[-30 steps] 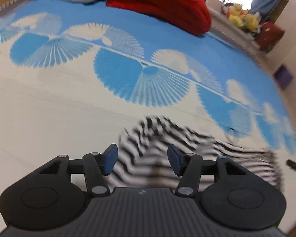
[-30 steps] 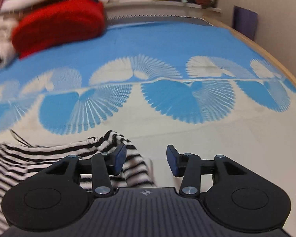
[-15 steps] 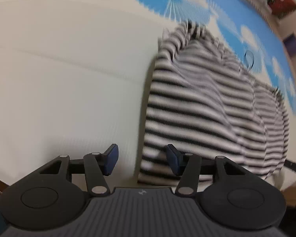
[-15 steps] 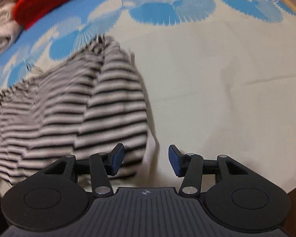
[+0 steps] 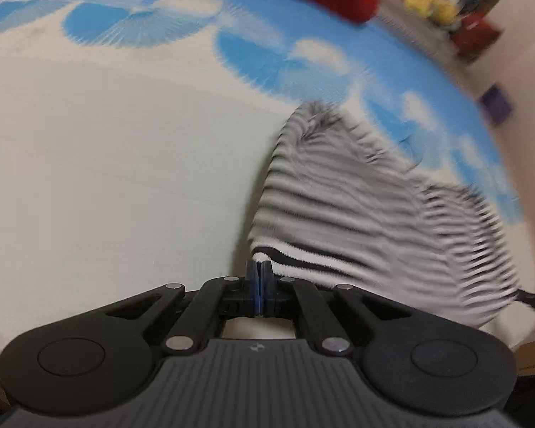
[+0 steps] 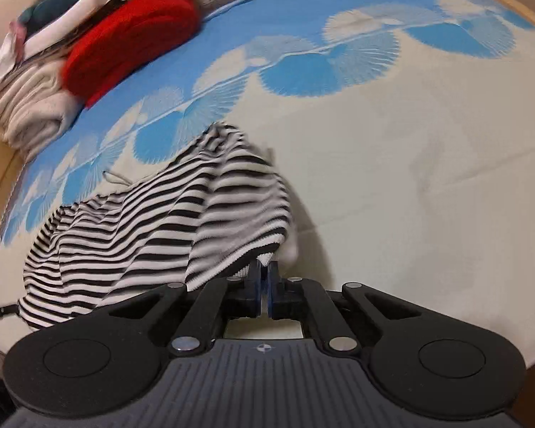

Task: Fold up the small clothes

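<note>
The striped garment [image 6: 167, 221], black and white, lies rumpled on the bed sheet [image 6: 410, 178]. In the right wrist view it fills the lower left of the frame, its long axis running from the left edge across to the lower centre, with one rounded end reaching up toward the blue fan pattern. In the left wrist view the same striped garment [image 5: 356, 214] sits right of centre, its long axis slanting from a narrow tip in the upper middle down to the lower right; much of it is blurred.

The right tool [image 6: 265, 276] is clamped on the garment's near hem, a white edge of cloth showing between the blue pads, which have just closed. The left tool [image 5: 259, 270] has also just closed, its pads pressed together on the near corner of the banded hem at lower centre of the frame.

Farther up the bed, a red cushion [image 6: 132, 39] lies at the upper left of the right view, beside a pile of folded laundry [image 6: 32, 107]. In the left view, yellow plush toys [image 5: 428, 1] sit at the upper right
</note>
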`<state>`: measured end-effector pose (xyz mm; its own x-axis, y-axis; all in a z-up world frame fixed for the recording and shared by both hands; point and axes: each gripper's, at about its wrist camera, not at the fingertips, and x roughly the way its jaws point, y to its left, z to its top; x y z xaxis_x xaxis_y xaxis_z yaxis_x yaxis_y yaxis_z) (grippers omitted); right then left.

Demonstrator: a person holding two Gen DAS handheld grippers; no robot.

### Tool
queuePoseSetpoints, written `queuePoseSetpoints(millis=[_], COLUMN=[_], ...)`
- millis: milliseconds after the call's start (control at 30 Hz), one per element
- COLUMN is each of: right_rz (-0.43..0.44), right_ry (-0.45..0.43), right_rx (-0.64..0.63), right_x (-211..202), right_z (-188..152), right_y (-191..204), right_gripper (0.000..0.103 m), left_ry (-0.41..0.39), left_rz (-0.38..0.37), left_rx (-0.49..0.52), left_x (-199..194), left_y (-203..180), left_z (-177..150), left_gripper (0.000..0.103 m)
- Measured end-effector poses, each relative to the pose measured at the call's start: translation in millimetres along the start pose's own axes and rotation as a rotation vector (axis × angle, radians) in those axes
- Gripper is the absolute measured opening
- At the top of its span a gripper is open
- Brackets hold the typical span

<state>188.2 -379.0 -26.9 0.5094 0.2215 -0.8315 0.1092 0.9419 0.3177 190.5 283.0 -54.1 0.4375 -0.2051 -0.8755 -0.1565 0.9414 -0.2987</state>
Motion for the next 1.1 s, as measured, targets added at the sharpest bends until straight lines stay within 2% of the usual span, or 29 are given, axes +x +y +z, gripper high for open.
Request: queuePoseSetpoints(millis=[100,167,233,267,300,333,400,467,533,567,600,633,700,733,833,933,1000,1067,1100], right_rz=[-0.087,-0.120,-0.138,-0.174,-0.201,-0.197,-0.138,-0.053,0.003,0.009,-0.011,-0.065,-0.182,-0.215,-0.211,-0.131,-0.087,-0.124,-0.168], right_ry=[0.144,0.189,0.166,0.131,0.088,0.034,-0.047,-0.075,-0.050,-0.030,0.001,0.056,0.171,0.195,0.148,0.038,-0.005,0.036,0.087], right_rx=[-0.078,-0.119,-0.148,-0.154,-0.152,-0.140,-0.125,-0.140,-0.185,-0.214,-0.251,-0.294,-0.346,-0.347,-0.311,-0.290,-0.286,-0.296,-0.306], right_x=[24.4,34.1,33.2,29.3,24.3,16.1,5.3,3.5,12.1,17.6,25.6,38.4,62.2,68.0,61.0,41.2,31.9,40.1,48.8], right_z=[-12.6,-17.2,-16.1,-13.0,-10.4,-5.3,-1.1,1.3,3.4,1.1,-1.9,-6.1,-14.5,-16.6,-9.0,-3.3,-5.6,-9.4,-12.9], right_y=[0.2,4.5,11.3,14.1,15.7,17.5,22.0,30.7,40.9,48.4,55.3,58.4,61.7,60.7,62.3,63.4,62.3,62.1,60.6], right_gripper=[0.001,0.001,0.003,0.003,0.004,0.008,0.012,0.015,0.020,0.023,0.030,0.037,0.041,0.046,0.049,0.049,0.050,0.051,0.052], left_ry=[0.148,0.199,0.170,0.131,0.084,0.033,-0.033,-0.053,-0.051,-0.044,-0.033,-0.022,0.009,0.036,0.120,0.102,0.087,0.071,0.064], left_rz=[0.081,0.130,0.158,0.161,0.153,0.132,0.060,-0.014,-0.040,-0.045,-0.050,-0.053,-0.041,-0.017,0.047,0.030,0.016,0.016,0.018], left_rx=[0.121,0.177,0.194,0.183,0.159,0.137,0.117,0.134,0.181,0.203,0.219,0.229,0.245,0.251,0.242,0.215,0.189,0.166,0.158], left_x=[25.8,37.6,36.2,31.4,24.6,17.0,8.1,6.2,10.3,14.4,19.0,23.5,35.7,47.1,72.0,70.2,64.7,57.5,52.6], left_y=[-16.0,-27.6,-36.7,-39.2,-40.4,-41.9,-46.7,-58.5,-76.4,-85.3,-93.4,-99.1,-108.4,-113.4,-115.9,-112.9,-107.0,-100.7,-98.3], left_z=[-12.0,-17.2,-13.9,-9.5,-4.8,-0.5,4.0,6.7,6.8,8.9,9.1,8.4,7.1,7.9,5.7,8.8,9.0,7.4,6.3], left_gripper=[0.001,0.001,0.005,0.014,0.028,0.031,0.032,0.032,0.032,0.032,0.032,0.032,0.034,0.035,0.037,0.037,0.037,0.037,0.038])
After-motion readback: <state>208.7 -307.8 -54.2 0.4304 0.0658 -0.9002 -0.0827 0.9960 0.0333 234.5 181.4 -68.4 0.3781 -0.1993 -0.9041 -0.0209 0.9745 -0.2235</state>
